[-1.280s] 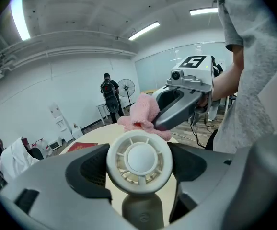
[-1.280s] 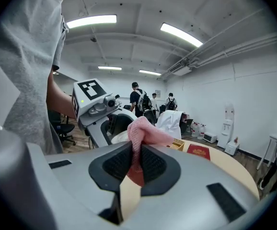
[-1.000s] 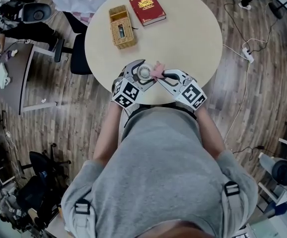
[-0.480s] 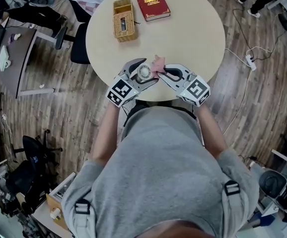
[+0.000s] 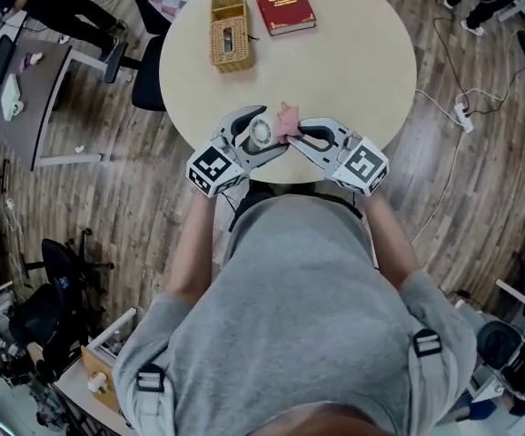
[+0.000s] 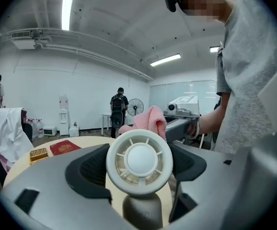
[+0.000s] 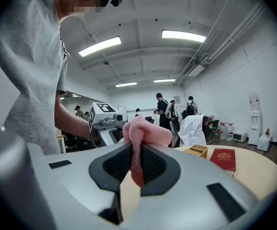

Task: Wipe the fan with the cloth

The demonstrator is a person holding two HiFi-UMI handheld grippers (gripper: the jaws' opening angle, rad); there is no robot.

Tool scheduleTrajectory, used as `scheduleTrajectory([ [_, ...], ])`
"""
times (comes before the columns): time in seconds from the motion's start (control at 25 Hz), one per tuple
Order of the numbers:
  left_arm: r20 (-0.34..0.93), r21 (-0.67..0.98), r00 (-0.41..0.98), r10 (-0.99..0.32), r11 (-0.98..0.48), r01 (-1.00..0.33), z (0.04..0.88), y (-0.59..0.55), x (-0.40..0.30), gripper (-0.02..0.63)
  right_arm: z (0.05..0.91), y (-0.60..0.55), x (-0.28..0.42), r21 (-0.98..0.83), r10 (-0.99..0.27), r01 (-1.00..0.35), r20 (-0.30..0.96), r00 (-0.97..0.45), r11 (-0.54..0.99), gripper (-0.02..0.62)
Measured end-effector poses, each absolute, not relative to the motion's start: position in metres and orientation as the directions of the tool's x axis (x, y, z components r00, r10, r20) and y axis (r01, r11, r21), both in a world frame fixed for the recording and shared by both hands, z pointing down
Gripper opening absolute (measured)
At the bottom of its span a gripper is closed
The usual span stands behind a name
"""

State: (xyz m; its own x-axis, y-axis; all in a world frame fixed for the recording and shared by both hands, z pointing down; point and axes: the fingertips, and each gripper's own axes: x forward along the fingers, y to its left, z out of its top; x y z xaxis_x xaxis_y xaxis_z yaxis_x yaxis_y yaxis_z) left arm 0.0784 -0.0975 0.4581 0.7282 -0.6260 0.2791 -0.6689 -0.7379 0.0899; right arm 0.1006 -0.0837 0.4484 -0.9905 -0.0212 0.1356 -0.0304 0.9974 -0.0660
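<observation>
Pink cloth (image 6: pixel 150 119) partly behind white fan (image 6: pixel 139 160)

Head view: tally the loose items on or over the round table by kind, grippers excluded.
fan: 1
pink cloth: 1
wicker basket: 1
red book: 1
Total: 4

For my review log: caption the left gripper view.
Left gripper holding a small white fan, pink cloth just behind its upper rim.
</observation>
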Motion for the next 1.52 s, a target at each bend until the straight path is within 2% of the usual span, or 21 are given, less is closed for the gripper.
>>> scheduleTrajectory([
  [0.24, 0.307, 0.056, 0.786, -0.537, -0.814, -0.578, 0.455, -0.086, 0.103, 0.377, 0.418, -0.092, 0.102, -0.059, -0.019, -0.022, 0.058, -0.998, 0.998, 0.043],
  [0.44, 0.289, 0.039, 0.818, -0.497, -0.848, -0.528, 0.449, -0.074, 0.12, 0.379, 0.414, -0.102, 0.103, -0.128, -0.003, -0.005, 0.016, -1.0, 0.992, 0.043],
  [0.68, 0.356, -0.048, 0.781, -0.512, -0.845, -0.532, 0.46, -0.075, 0.122, 0.377, 0.433, -0.109, 0.11, -0.24, -0.009, -0.024, 0.064, -0.998, 0.971, 0.043],
  [0.92, 0.474, -0.106, 0.714, -0.516, -0.838, -0.535, 0.485, -0.083, 0.123, 0.377, 0.433, -0.1, 0.103, -0.199, 0.034, 0.01, 0.115, -0.993, 0.98, 0.043],
  [1.12, 0.535, -0.16, 0.69, -0.487, -0.861, -0.483, 0.493, -0.079, 0.137, 0.377, 0.438, -0.098, 0.089, -0.165, 0.046, 0.015, 0.183, -0.982, 0.986, 0.043],
  [1.32, 0.536, -0.157, 0.687, -0.491, -0.857, -0.49, 0.494, -0.08, 0.137, 0.377, 0.448, -0.111, 0.092, -0.13, 0.018, -0.013, 0.23, -0.973, 0.991, 0.043],
  [1.52, 0.463, -0.093, 0.744, -0.482, -0.861, -0.5, 0.481, -0.078, 0.131, 0.377, 0.454, -0.121, 0.105, -0.205, 0.009, -0.032, 0.197, -0.98, 0.978, 0.043],
])
